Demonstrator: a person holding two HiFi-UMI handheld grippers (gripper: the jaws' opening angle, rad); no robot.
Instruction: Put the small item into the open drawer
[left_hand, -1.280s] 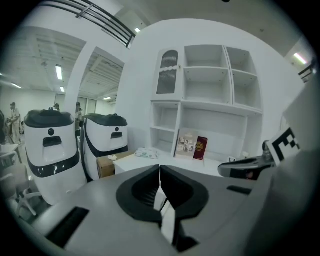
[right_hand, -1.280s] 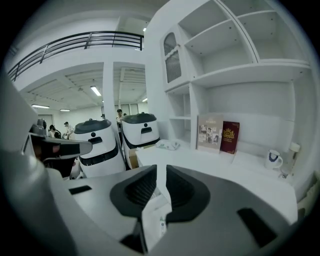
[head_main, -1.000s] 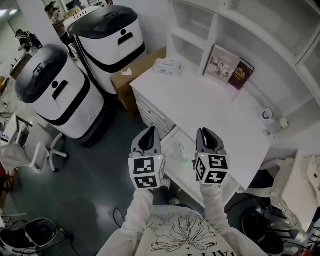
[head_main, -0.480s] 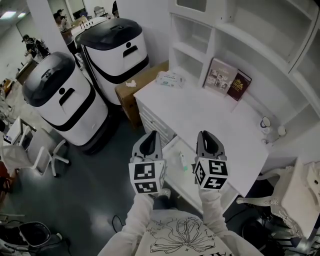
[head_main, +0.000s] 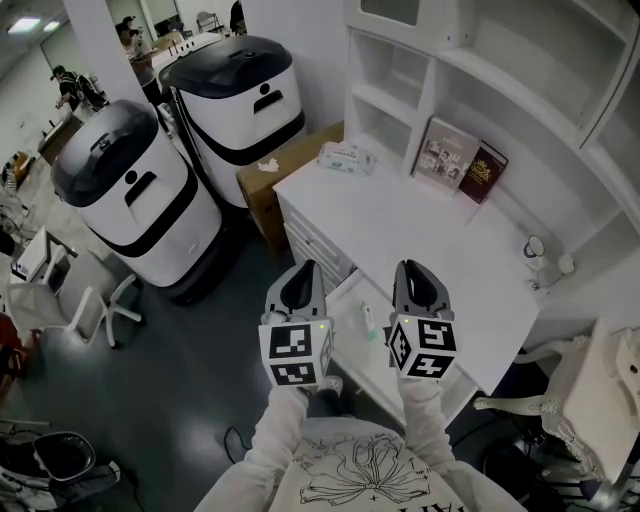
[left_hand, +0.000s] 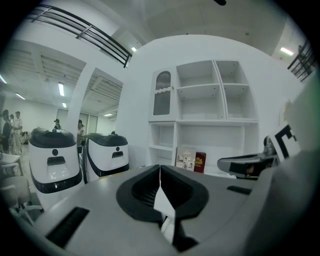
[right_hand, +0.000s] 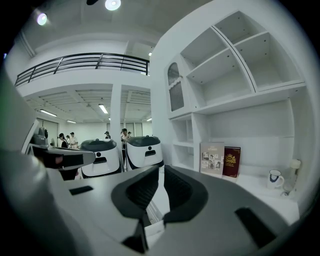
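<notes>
An open drawer (head_main: 346, 308) is seen pulled out from the near left edge of the white bench (head_main: 420, 220), towards the person. One small item (head_main: 368, 320) lies on the drawer's pale bottom, towards its right side. No other contents can be made out. The small item is shown as a slim, whitish tube or stick with a greenish near end, lying roughly lengthwise from far to near. It is too small for more detail to be told.

In the head view the item is placed between the two grippers, which are held above the drawer. The left gripper (head_main: 304, 266) is held over the drawer's left edge. Its jaws are closed tip to tip, and nothing is gripped between them. The right gripper (head_main: 409, 264) is held over the near edge of the bench, just right of the drawer. Its jaws are likewise brought fully together, with nothing held.

On the bench, a packet of wipes (head_main: 347, 157) is set at the far left corner. Two books (head_main: 462, 158) are stood against the back of the shelf unit (head_main: 440, 70). A cup (head_main: 535, 246) is placed at the right end. A cardboard box (head_main: 290, 160) is stood on the floor to the left of the bench, with a white scrap on its top. Two large white and black machines (head_main: 130, 195) are stood further left.
</notes>
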